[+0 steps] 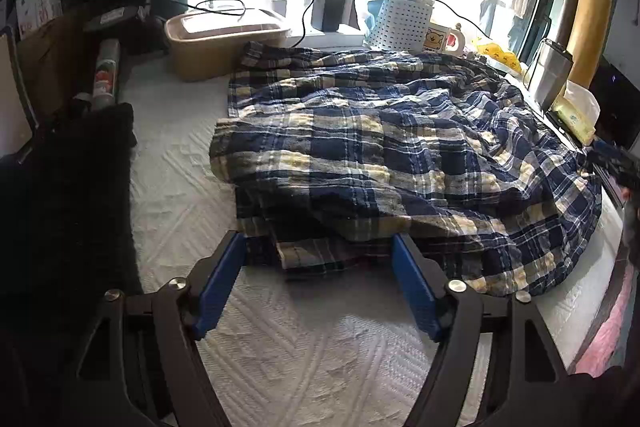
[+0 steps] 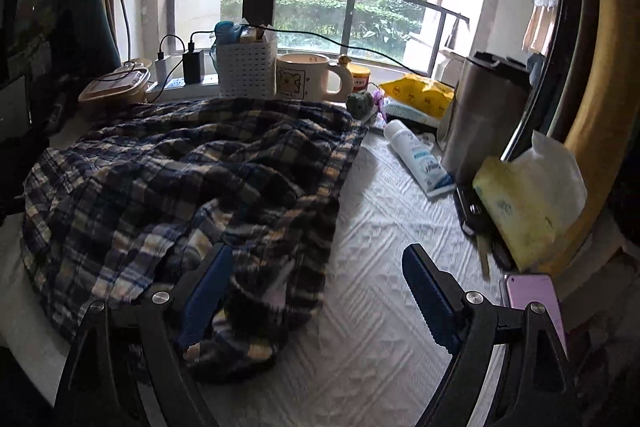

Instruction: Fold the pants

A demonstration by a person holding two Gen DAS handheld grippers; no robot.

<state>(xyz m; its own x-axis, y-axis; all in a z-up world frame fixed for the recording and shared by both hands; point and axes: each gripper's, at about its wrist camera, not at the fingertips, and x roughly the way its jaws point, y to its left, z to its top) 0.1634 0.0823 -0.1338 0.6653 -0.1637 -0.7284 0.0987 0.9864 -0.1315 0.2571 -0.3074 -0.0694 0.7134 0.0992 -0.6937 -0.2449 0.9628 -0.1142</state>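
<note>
Both grippers gaping, left gripper [image 1: 318, 255] facing rumpled pants [image 1: 400, 155] (plaid)

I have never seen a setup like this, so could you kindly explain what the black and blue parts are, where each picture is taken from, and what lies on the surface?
Each picture comes from a camera mounted on a handheld two-finger gripper, looking forward along its blue fingers. One shows the left gripper, the other the right gripper. Both are open and hold nothing. On the white quilted surface lie crumpled plaid pants, waiting to be folded. Behind them stand a bear mug and a white basket; a spray bottle lies to the right.
</note>
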